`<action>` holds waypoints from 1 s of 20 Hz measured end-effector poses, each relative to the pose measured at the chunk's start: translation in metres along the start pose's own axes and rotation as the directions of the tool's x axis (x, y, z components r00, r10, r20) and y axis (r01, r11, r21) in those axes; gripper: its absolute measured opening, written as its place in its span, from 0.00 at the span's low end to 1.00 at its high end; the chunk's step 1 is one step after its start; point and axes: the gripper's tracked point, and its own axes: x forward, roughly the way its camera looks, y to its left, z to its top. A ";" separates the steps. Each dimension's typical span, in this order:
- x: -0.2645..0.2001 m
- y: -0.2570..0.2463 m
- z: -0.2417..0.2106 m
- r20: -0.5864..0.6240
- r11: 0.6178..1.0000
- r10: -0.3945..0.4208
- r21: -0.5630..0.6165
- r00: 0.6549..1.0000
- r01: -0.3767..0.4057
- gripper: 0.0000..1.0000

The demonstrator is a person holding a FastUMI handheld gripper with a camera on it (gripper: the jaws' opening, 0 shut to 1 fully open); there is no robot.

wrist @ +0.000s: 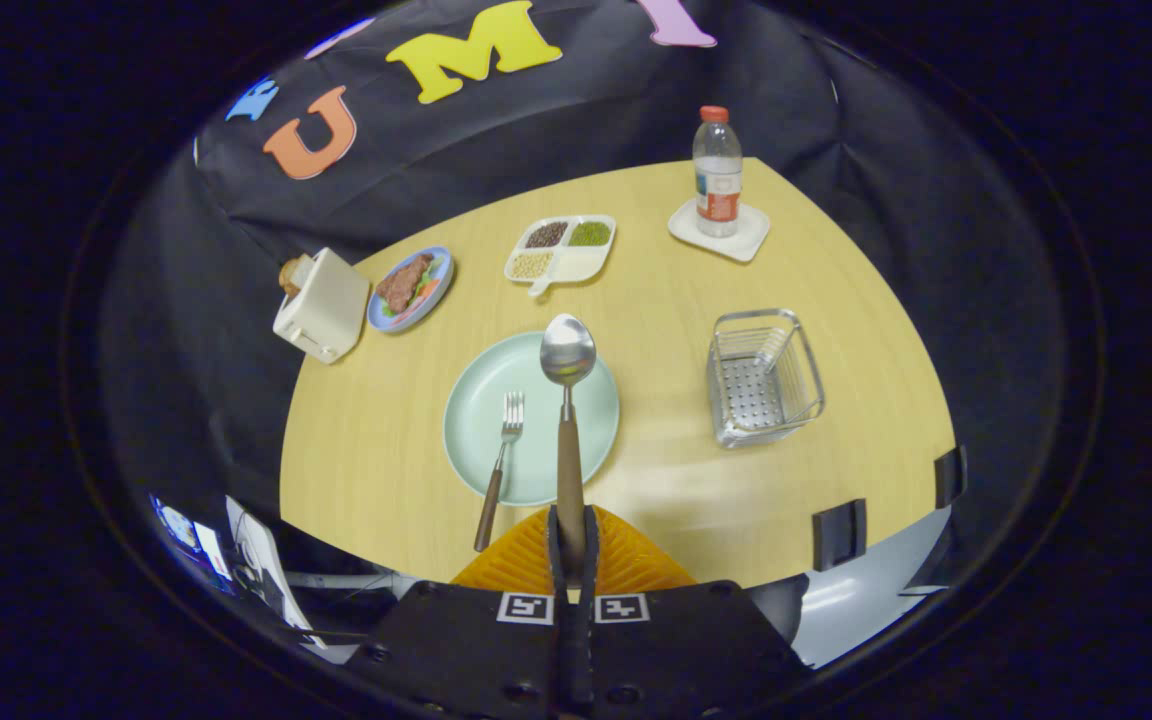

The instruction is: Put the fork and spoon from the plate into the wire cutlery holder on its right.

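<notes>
My gripper (572, 530) is shut on the wooden handle of the spoon (568, 400), which sticks straight out ahead of the fingers, lifted above the pale green plate (476, 440). Its metal bowl hangs over the plate's far rim. The fork (498, 470) lies on the plate's left half, its brown handle reaching past the near rim onto the table. The wire cutlery holder (764, 375) stands to the right of the plate, beyond the fingers, with nothing inside.
On the round wooden table (356, 460), a toaster (321, 303) with bread sits at the far left beside a blue plate of food (411, 288). A divided tray of beans (560, 250) lies beyond the plate. A water bottle (717, 172) stands on a white coaster at the back right.
</notes>
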 end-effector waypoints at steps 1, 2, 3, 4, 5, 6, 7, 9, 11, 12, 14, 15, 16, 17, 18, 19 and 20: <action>-0.012 -0.012 0.004 0.014 1.000 -0.023 0.002 1.000 0.023 0.01; -0.022 -0.028 0.009 0.024 0.998 -0.055 0.009 0.998 0.055 0.00; -0.028 -0.041 0.012 0.030 0.997 -0.082 0.016 0.996 0.082 0.00; -0.034 -0.058 0.014 0.028 0.993 -0.117 0.026 0.993 0.116 0.00; -0.035 -0.073 0.013 0.013 0.988 -0.149 0.035 0.989 0.149 0.00; -0.033 -0.087 0.010 -0.010 0.984 -0.174 0.045 0.985 0.174 0.00; -0.031 -0.094 0.009 -0.031 0.982 -0.180 0.056 0.983 0.182 0.00; -0.024 -0.105 0.007 -0.071 0.981 -0.172 0.076 0.983 0.177 0.00; -0.016 -0.112 0.006 -0.109 0.981 -0.157 0.096 0.982 0.168 0.00; -0.014 -0.115 0.005 -0.124 0.981 -0.155 0.101 0.980 0.168 0.00; -0.009 -0.118 0.005 -0.142 0.981 -0.153 0.101 0.978 0.168 0.00; -0.008 -0.117 0.005 -0.152 0.982 -0.146 0.101 0.978 0.162 0.00; -0.008 -0.116 0.004 -0.161 0.982 -0.139 0.103 0.977 0.156 0.00; -0.007 -0.116 0.005 -0.165 0.982 -0.137 0.107 0.977 0.155 0.00; -0.007 -0.116 0.006 -0.166 0.981 -0.139 0.108 0.976 0.158 0.00; -0.006 -0.117 0.008 -0.165 0.980 -0.145 0.109 0.976 0.164 0.01; -0.004 -0.118 0.010 -0.161 0.979 -0.152 0.109 0.975 0.171 0.01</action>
